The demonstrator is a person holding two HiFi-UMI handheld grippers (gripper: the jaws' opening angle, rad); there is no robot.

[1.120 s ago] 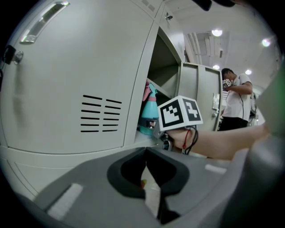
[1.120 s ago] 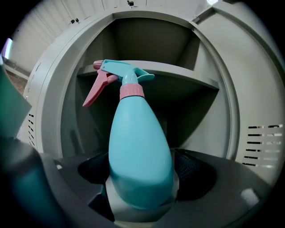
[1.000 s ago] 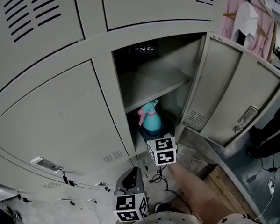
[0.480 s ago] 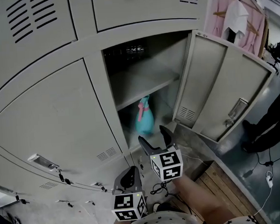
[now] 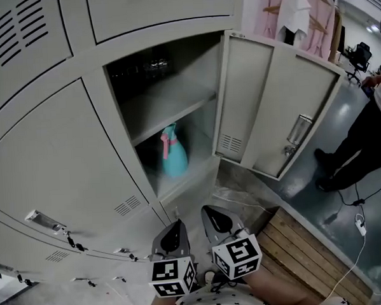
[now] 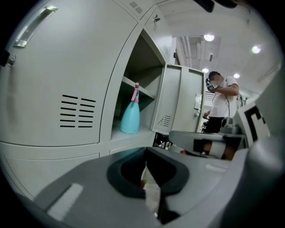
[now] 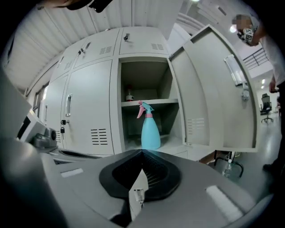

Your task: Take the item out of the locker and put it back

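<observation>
Bottle: teal with a pink trigger, the bottle (image 5: 172, 155) stands upright on the locker (image 5: 186, 72) floor, under the shelf (image 5: 166, 108), near the front edge.
Left gripper (image 5: 179, 224): jaws clenched, grasping nothing, low in front of the locker, well apart from the bottle.
Right gripper (image 5: 209, 211): just beside the left; jaws have just been closing and now meet, with nothing between them.
Door (image 5: 283, 105): swung out to the right of the opening, which faces both grippers.
On the shelf: a small dark thing (image 7: 129, 96), too small to tell.
Floor: wooden pallet (image 5: 310, 251) at right, cables (image 5: 356, 223) beyond it.
Beyond: a person (image 5: 362, 139) stands past the door; pink clothes (image 5: 291, 16) hang behind.
Count: one bottle, two grippers, one open door, one shelf, one person.
</observation>
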